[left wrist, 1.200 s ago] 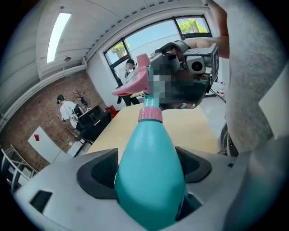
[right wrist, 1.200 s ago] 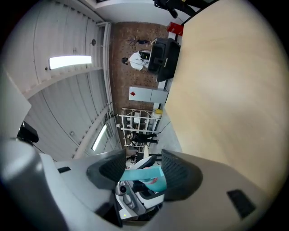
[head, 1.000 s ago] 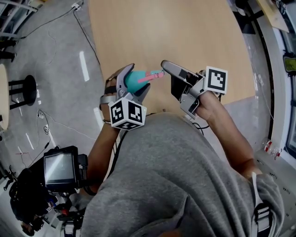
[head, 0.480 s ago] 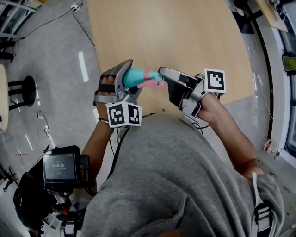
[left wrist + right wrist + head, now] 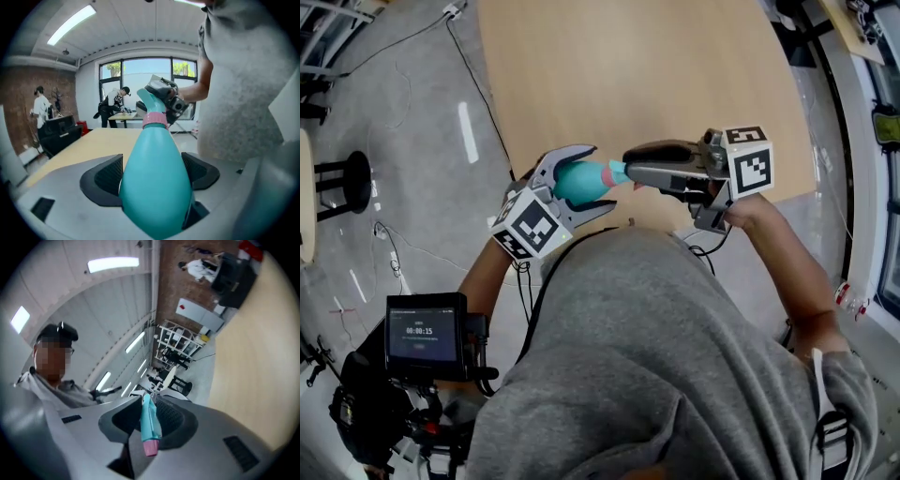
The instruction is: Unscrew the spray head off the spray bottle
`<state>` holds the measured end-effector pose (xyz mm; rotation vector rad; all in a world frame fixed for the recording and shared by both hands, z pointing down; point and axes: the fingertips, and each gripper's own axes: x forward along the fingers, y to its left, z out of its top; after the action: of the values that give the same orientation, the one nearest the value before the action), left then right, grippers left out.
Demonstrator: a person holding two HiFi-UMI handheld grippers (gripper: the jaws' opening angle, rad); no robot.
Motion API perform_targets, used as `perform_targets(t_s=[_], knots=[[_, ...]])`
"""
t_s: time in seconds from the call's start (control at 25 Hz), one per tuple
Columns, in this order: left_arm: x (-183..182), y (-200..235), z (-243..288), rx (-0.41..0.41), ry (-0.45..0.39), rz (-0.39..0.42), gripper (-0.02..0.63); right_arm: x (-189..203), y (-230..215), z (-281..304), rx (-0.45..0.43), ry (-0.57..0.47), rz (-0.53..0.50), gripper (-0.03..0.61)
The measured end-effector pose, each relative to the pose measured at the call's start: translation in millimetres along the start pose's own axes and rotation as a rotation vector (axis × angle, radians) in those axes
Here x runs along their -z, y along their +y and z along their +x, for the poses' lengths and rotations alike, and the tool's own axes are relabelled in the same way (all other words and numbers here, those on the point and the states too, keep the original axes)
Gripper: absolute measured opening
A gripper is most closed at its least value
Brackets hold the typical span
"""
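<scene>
A teal spray bottle (image 5: 579, 182) with a pink collar (image 5: 154, 120) is held off the table, lying roughly level. My left gripper (image 5: 596, 180) is shut on its wide body (image 5: 157, 187), one pad on each side. The teal spray head (image 5: 619, 170) points right into my right gripper (image 5: 630, 167), whose jaws are closing on it. In the right gripper view the head (image 5: 149, 420) sits upright between the two pads with a pink part at its near end, and the bottle body is hidden. In the left gripper view the right gripper (image 5: 164, 96) wraps the head (image 5: 151, 105).
The wooden table (image 5: 656, 66) lies just beyond both grippers. To its left is grey floor with cables and a black stool (image 5: 349, 178). A device with a screen (image 5: 422, 336) hangs at lower left. People stand far off by the windows (image 5: 115, 101).
The right gripper has rolled over and its jaws have narrowed onto the spray head. The left gripper has turned and shifted slightly right with the bottle.
</scene>
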<state>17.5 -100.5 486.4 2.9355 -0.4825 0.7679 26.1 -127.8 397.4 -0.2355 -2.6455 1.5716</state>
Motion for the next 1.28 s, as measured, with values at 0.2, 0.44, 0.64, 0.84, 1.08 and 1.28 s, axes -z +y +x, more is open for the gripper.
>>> perform_targets(t_s=[0.2,0.44,0.64,0.84,1.08,1.28], knots=[[-11.3,-46.1,-4.7,0.364,-0.184,-0.194,0.390,22.0,32.3,16.3,-0.073,0.355,-0.382,0.071],[-17.2,-66.4,-5.1,0.539,-0.230,-0.282,0.387,47.2,39.6,17.2,-0.078,0.653,-0.706,0.074],[-20.5,-73.4,-10.9,0.622,-0.246,-0.311,0.385,60.7,40.3,23.4,-0.086,0.761,-0.820,0.074],[-19.8,-88.0,-12.9,0.736,-0.235,-0.317,0.385,77.8,44.7,22.0,-0.162,0.865,-0.961,0.077],[-30.5,-103.9,-9.0,0.882,-0.247,-0.317,0.385,90.5,58.6,6.3,-0.256,1.185,-1.063,0.077],[-20.2,-108.0,-9.6,1.005,-0.227,-0.309,0.383,88.4,70.7,5.7,-0.352,1.524,-1.172,0.077]])
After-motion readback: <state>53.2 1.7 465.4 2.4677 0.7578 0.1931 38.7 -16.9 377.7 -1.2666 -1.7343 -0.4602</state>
